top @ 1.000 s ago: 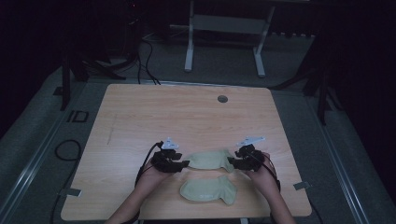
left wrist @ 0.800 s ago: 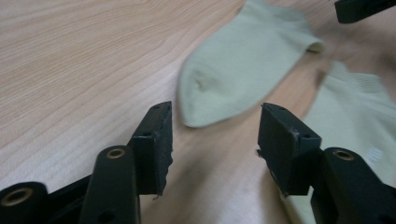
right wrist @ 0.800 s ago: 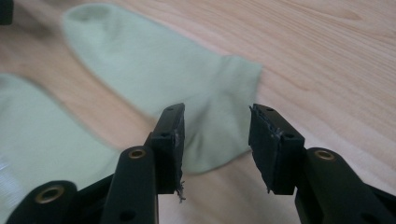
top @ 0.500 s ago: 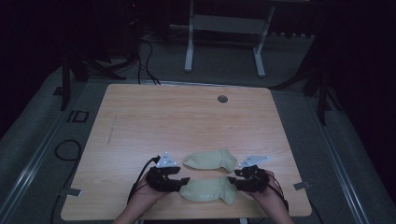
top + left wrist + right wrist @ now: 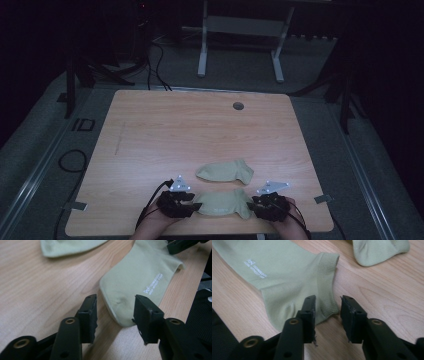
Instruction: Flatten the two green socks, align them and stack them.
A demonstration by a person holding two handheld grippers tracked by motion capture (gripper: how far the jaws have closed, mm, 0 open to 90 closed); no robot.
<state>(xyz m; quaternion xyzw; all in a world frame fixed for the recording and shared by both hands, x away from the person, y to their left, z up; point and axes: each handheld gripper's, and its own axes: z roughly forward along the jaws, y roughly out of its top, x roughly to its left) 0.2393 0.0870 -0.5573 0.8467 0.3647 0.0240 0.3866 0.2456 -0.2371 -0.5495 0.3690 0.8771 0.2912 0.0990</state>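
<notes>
Two pale green socks lie on the wooden table [image 5: 150,130], both toward its near edge. The near sock [image 5: 222,202] lies flat, just inside the near edge, about midway between the near corners. Its long axis runs parallel to that edge: toe end toward the left gripper [image 5: 187,199], ribbed cuff toward the right gripper [image 5: 252,204]. The far sock [image 5: 225,171] lies just beyond it, apart from it, same general orientation, slightly skewed.

Left gripper: jaws moderately open and empty. In the left gripper view [image 5: 115,312] the rounded toe of the near sock [image 5: 140,282] sits between them, with the toe seam showing.

Right gripper: jaws narrower but open, nothing clamped. In the right gripper view [image 5: 327,315] the corner of the cuff on the near sock [image 5: 287,277] lies at the inner face of one jaw, and bare wood shows in the gap. Small white printed lettering runs along the sole.

Handling, as a judgement: thin knit, light, limp, no stiffness; it will sag and fold when lifted. Low slip on wood, though a single layer may be hard to pinch off the flat table. Best holds look to be the toe tip and the doubled ribbed cuff, one per gripper, keeping it stretched along its length.
</notes>
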